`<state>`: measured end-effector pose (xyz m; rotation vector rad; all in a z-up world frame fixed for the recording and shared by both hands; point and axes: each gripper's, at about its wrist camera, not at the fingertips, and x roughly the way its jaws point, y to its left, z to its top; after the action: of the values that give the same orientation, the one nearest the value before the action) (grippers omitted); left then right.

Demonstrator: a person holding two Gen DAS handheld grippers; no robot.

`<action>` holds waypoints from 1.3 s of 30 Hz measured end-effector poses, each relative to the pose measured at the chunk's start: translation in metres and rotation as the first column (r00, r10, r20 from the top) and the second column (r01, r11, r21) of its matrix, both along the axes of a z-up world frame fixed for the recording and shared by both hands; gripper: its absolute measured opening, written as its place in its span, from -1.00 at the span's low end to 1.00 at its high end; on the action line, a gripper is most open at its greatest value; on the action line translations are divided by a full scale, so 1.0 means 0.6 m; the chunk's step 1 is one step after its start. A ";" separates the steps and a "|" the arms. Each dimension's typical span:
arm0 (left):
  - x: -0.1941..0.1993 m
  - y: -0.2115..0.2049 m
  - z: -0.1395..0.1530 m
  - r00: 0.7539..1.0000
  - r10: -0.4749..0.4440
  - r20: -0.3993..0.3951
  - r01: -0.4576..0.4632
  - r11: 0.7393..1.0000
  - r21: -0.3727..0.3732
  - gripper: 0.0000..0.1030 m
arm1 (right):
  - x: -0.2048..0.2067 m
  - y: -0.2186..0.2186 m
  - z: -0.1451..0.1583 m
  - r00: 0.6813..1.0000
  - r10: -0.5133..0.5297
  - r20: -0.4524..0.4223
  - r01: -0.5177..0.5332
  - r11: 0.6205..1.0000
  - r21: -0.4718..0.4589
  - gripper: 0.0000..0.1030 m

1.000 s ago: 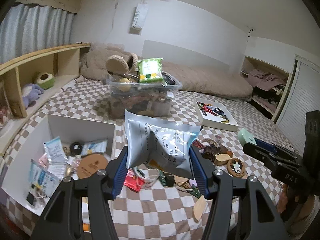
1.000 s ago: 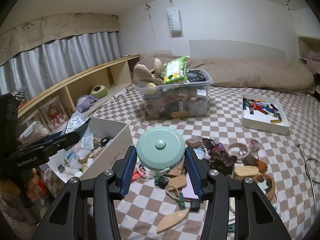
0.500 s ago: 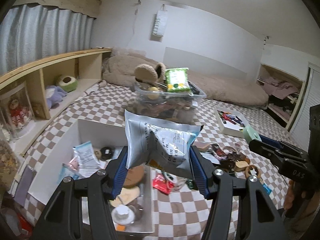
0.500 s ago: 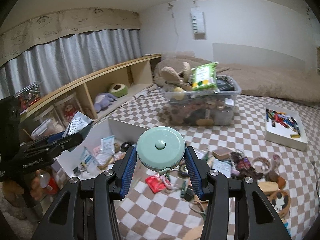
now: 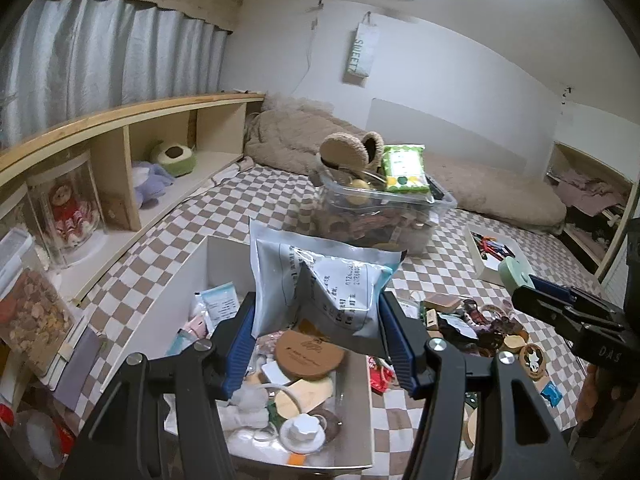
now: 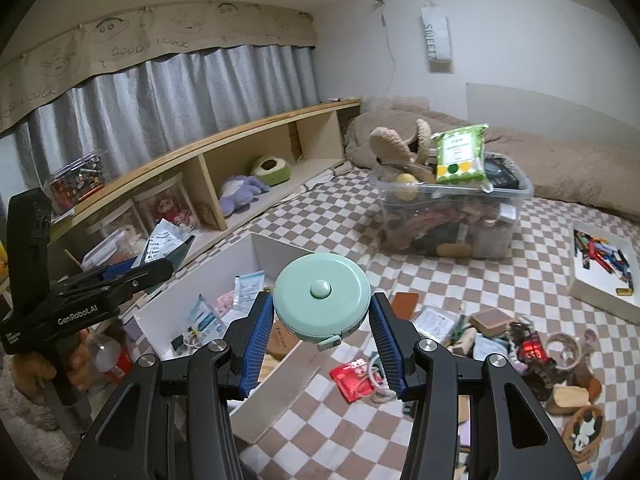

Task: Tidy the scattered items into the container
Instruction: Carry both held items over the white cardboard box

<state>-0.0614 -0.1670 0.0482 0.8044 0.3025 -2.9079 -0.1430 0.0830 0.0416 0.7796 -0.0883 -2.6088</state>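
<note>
My left gripper (image 5: 320, 340) is shut on a silver-grey foil pouch (image 5: 320, 280), held upright above the white open box (image 5: 188, 280), which holds packets, a round wooden coaster and other small items. My right gripper (image 6: 320, 332) is shut on a round mint-green tape measure (image 6: 322, 300), hovering over the near right corner of that white box (image 6: 256, 252). Each gripper shows in the other's view: the right one (image 5: 520, 288) at the right, the left one (image 6: 160, 264) at the left with its pouch (image 6: 162, 242). Scattered small items (image 6: 500, 340) lie on the checkered cover right of the box.
A full clear plastic bin (image 5: 384, 212) stands behind the box, with a green wipes pack on top. A flat white tray of pens (image 6: 604, 268) lies far right. A wooden shelf (image 5: 120, 152) with toys and jars runs along the left. A beige blanket lies at the back.
Both grippers have swung left with their loads; the white box has come from the left side to beneath them. The grips have not changed.
</note>
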 end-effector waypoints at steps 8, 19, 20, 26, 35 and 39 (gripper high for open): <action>-0.023 -0.033 -0.002 1.000 -0.007 0.026 0.006 1.000 0.008 0.14 | -0.028 -0.015 -0.003 1.000 0.023 0.015 -0.023 1.000 -0.017 -0.03; -0.115 -0.109 -0.018 0.995 -0.040 0.094 0.031 0.995 0.092 0.14 | -0.071 -0.043 -0.025 0.997 0.039 0.064 -0.038 0.999 -0.009 -0.03; -0.124 -0.116 -0.020 0.994 -0.041 0.103 0.032 0.995 0.091 0.14 | -0.074 -0.045 -0.027 0.997 0.040 0.069 -0.039 0.999 -0.008 -0.02; -0.192 -0.151 -0.042 0.981 -0.064 0.181 0.048 0.995 0.092 0.14 | -0.089 -0.057 -0.045 0.994 0.047 0.103 -0.046 0.999 -0.008 -0.02; -0.292 -0.177 -0.118 0.924 -0.105 0.367 0.071 0.992 0.104 0.14 | -0.110 -0.066 -0.066 0.989 0.046 0.144 -0.046 0.999 -0.002 -0.02; -0.325 -0.204 -0.152 0.898 -0.089 0.432 0.029 0.989 0.144 0.14 | -0.119 -0.069 -0.071 0.987 0.051 0.152 -0.051 0.999 -0.005 -0.02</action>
<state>-0.2561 -0.2894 -0.0432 1.4777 0.4348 -2.6721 -0.2144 0.0414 -0.0008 0.9679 -0.1119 -2.4979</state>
